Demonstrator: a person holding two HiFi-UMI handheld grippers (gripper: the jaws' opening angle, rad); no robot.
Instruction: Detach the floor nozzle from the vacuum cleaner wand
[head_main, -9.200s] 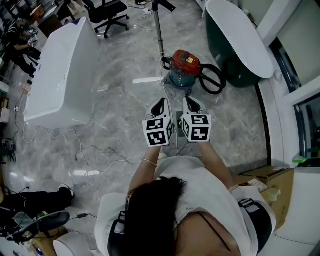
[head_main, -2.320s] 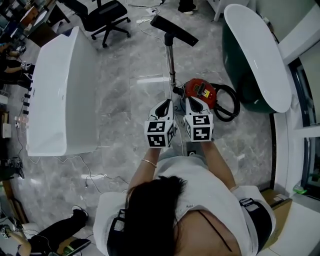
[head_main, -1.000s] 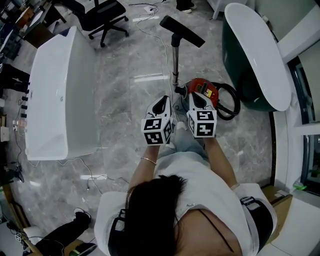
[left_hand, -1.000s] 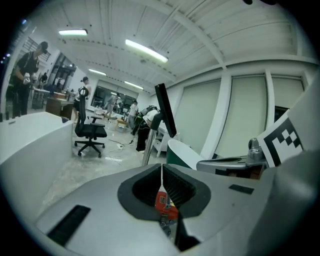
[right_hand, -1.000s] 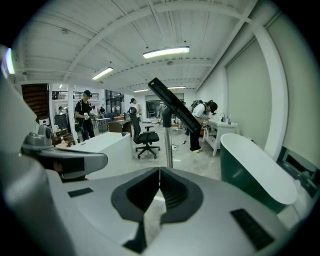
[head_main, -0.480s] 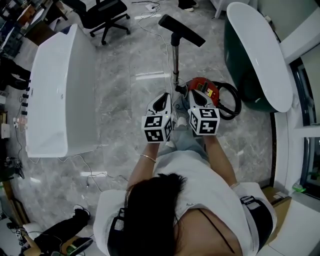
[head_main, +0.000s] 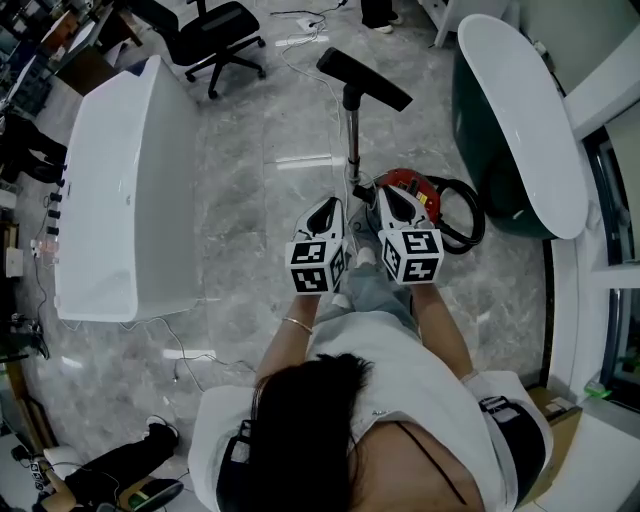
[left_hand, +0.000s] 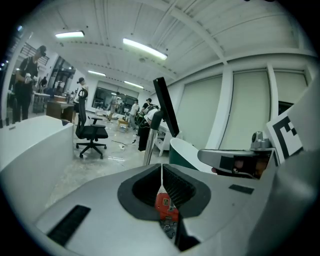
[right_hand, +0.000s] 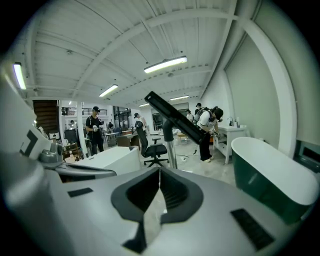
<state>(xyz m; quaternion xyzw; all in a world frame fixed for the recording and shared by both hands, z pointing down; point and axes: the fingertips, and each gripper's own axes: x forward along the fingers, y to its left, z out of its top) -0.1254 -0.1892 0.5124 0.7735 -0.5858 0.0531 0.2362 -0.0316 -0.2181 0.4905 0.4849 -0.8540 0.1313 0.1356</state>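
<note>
The left gripper (head_main: 323, 208) and right gripper (head_main: 390, 198) are side by side, each with jaws pressed together on nothing. The metal vacuum cleaner wand (head_main: 353, 140) stands upright just beyond their tips, with the black floor nozzle (head_main: 364, 79) on its top end, farther ahead. Both jaws probably need to spread first. One should then clamp the wand below the joint while the other grips the nozzle's neck and pulls straight along the tube, clear of the red canister (head_main: 412, 182) beside the right gripper.
</note>
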